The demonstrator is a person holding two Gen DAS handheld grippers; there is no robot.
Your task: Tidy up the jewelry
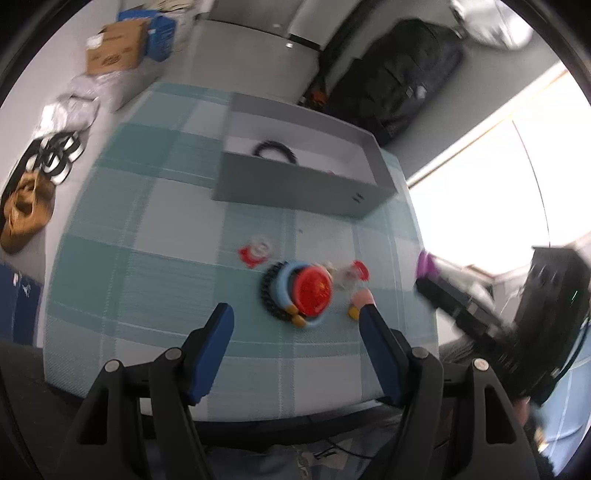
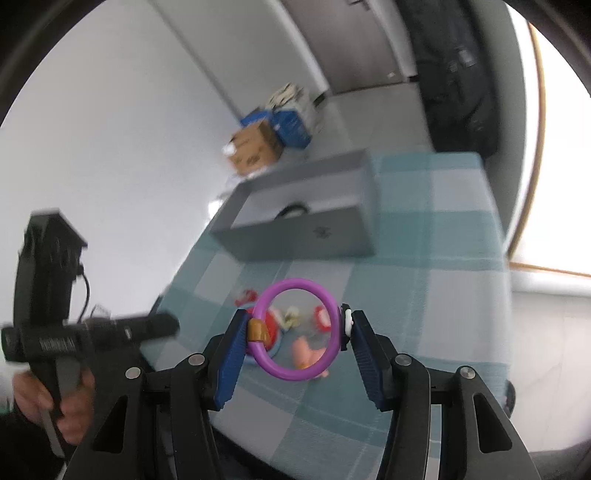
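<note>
The right gripper (image 2: 297, 328) holds a purple ring bracelet (image 2: 297, 329) up in the air, squeezed between its two blue fingers (image 2: 232, 354), with a small brown bead on the ring's left side and a black and white bead on its right. The left gripper (image 1: 297, 315) hangs over the near part of the table with its blue fingers (image 1: 212, 343) spread wide and nothing between them. Below it, on the green and white checked tablecloth (image 1: 147, 229), sits a little heap of jewelry: a red round piece (image 1: 314, 290) lying on a light blue ring (image 1: 282, 286) and a black beaded bracelet (image 1: 267, 295). Just to the far left of the heap is a small red and white piece (image 1: 256, 251), and to the right is another red and clear piece (image 1: 352, 275). A grey box (image 1: 295, 184) stands open at the far side of the table, and a black beaded bracelet (image 1: 275, 149) lies inside it. On the floor past the table sit a brown cardboard box (image 1: 116, 46) and blue boxes (image 1: 160, 31).
</note>
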